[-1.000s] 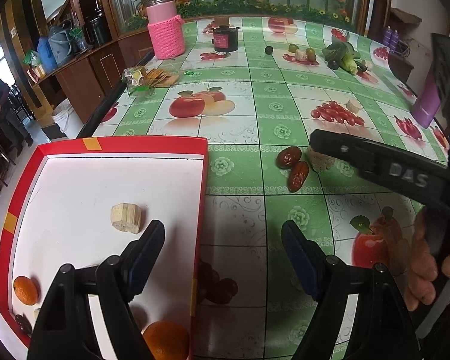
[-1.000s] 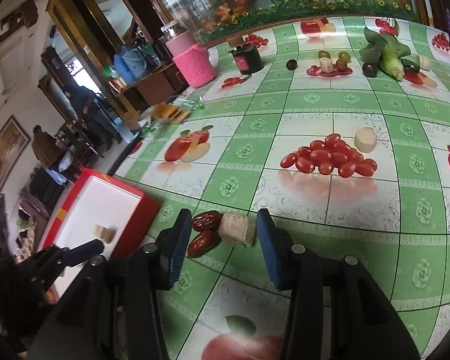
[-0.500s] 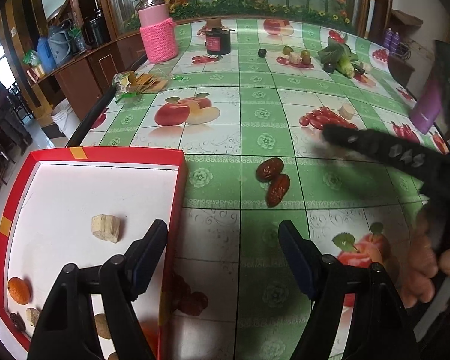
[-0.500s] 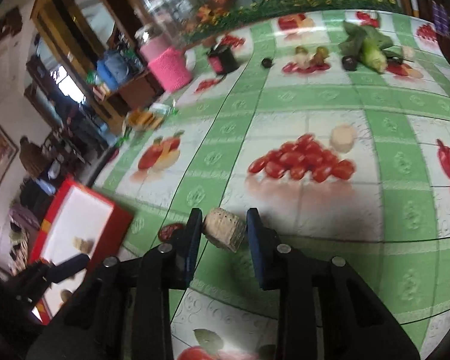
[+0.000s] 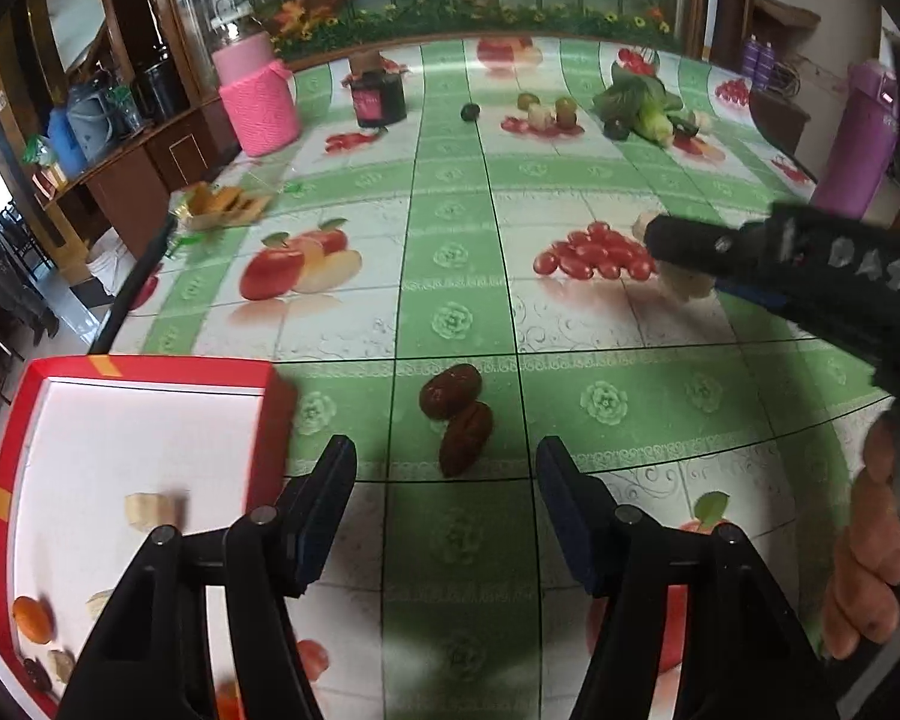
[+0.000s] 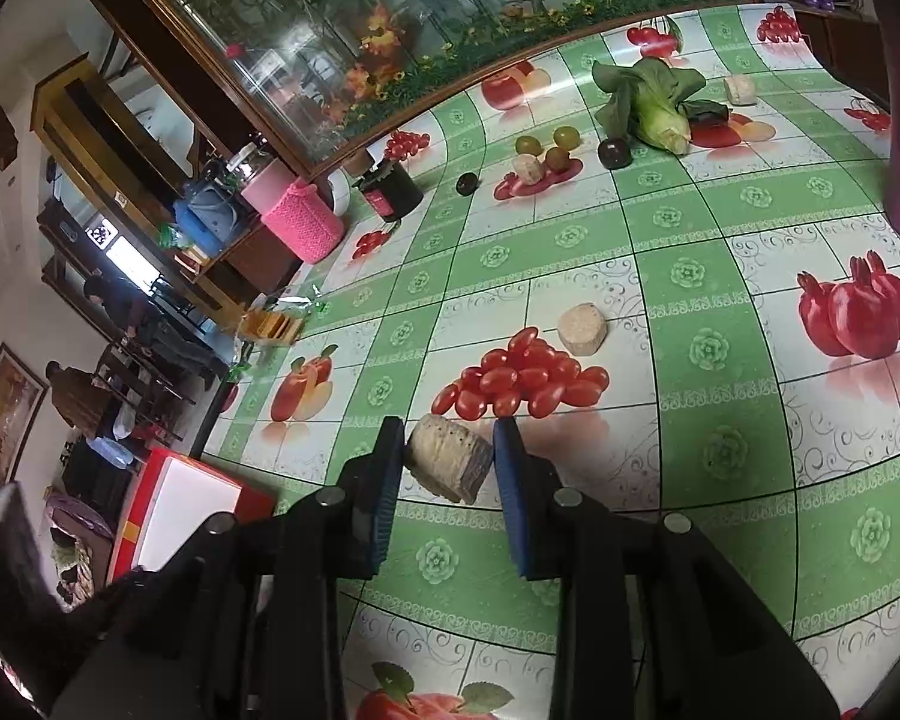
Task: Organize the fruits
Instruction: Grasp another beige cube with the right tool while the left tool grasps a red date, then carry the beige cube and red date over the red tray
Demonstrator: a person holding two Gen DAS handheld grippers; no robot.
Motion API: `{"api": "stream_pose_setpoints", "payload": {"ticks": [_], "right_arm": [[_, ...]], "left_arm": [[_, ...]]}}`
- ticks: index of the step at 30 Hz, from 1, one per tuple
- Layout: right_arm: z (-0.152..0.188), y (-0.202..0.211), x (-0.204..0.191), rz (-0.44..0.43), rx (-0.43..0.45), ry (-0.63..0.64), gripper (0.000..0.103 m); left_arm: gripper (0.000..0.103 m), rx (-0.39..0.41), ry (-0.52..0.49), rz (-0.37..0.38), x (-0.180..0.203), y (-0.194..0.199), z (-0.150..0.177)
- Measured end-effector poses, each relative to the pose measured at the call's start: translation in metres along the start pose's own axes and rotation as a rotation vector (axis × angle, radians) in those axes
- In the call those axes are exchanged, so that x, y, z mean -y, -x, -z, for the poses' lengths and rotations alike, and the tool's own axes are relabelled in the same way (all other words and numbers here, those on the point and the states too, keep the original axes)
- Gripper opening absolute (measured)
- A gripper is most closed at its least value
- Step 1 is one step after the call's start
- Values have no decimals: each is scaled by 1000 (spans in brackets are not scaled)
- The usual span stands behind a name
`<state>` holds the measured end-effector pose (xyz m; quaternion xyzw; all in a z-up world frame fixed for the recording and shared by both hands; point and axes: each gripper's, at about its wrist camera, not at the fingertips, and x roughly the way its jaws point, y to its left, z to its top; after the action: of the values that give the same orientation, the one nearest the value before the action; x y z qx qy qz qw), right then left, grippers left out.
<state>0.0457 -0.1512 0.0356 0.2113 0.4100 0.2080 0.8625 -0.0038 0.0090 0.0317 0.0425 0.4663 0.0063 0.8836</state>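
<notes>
Rough beige chunk (image 6: 448, 465) in right gripper (image 6: 448, 456) pads, wrinkled dates (image 5: 457, 417) nearby.

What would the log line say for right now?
right hand-held gripper: shut on pale chunk | left hand-held gripper: open, closing, over dates | tray: waiting

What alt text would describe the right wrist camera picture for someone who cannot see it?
The right gripper clamps a pale, ridged chunk of fruit between its blue pads, above a green tablecloth printed with fruit. Further off lie a round pale slice, leafy greens and a pink knitted jar; a red tray sits at left.
</notes>
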Motion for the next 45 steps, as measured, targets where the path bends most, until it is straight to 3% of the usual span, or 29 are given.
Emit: {"api": "stream_pose_setpoints", "payload": {"ticks": [2,7,14,20,26,34,40,45], "right_arm": [[0,1,1,-4,0,-3,33],[1,-4,1,-10,-22,-7,33],[0,-5,0,1,-22,0,33],[0,-3,-3,26,-1,22,33],[1,1,-6,28,33,43,33],[15,1,-19,8,54,60,33],[56,2,-77,-71,37,142,33],[92,-3,-140,-170,7,222,33]], "left_arm": [[49,-13,9,16,-2,-10,-1],[43,-18,38,66,-5,-22,-4],[17,-2,40,89,-4,-21,-5],[17,6,57,101,-3,-10,3],[17,92,47,102,-13,34,13],[17,213,102,6,-79,94,43],[17,228,209,-111,-143,100,65],[17,227,252,-175,-167,100,83]]}}
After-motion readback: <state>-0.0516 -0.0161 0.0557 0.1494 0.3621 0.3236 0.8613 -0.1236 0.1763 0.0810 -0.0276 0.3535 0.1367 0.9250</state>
